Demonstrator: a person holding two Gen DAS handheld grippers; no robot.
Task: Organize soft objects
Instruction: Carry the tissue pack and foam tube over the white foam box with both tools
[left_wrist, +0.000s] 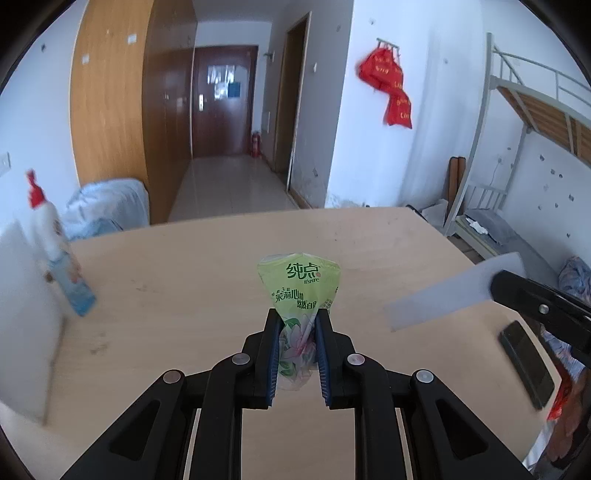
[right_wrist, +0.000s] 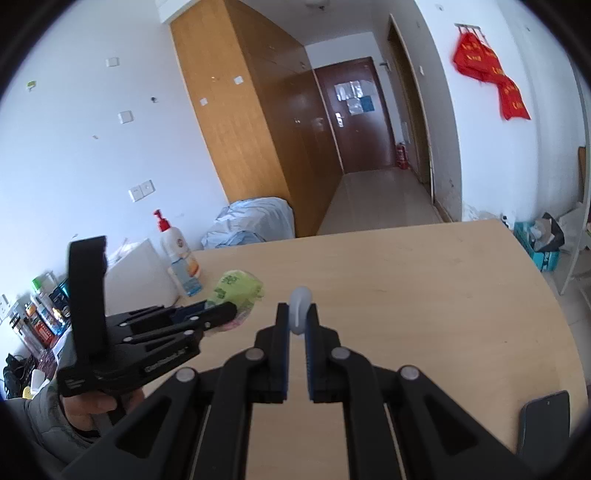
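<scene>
Green crinkly plastic tissue pack (left_wrist: 301, 291) pinched in our left gripper (left_wrist: 298, 321), pale flat sheet (left_wrist: 447, 295) in our right gripper (right_wrist: 295, 314); we judge setting-down ahead comes next.

This is a dormitory-style living room. A metal bunk bed (left_wrist: 532, 110) with wooden slats and a ladder stands against the white wall, and tall wooden wardrobes (right_wrist: 236, 122) line a narrow tiled corridor that ends at a dark brown door (right_wrist: 356, 114) with papers stuck on it. A red fire extinguisher (left_wrist: 255, 145) sits on the floor beside that door. Red cloth bags (left_wrist: 388, 85) hang from a wall hook. A light wooden desk (left_wrist: 207, 273) fills the foreground, with a pump bottle (right_wrist: 173, 243) at its edge, a heap of pale blue bedding (right_wrist: 251, 221) beyond it, and a phone (left_wrist: 526, 363) lying flat.
</scene>
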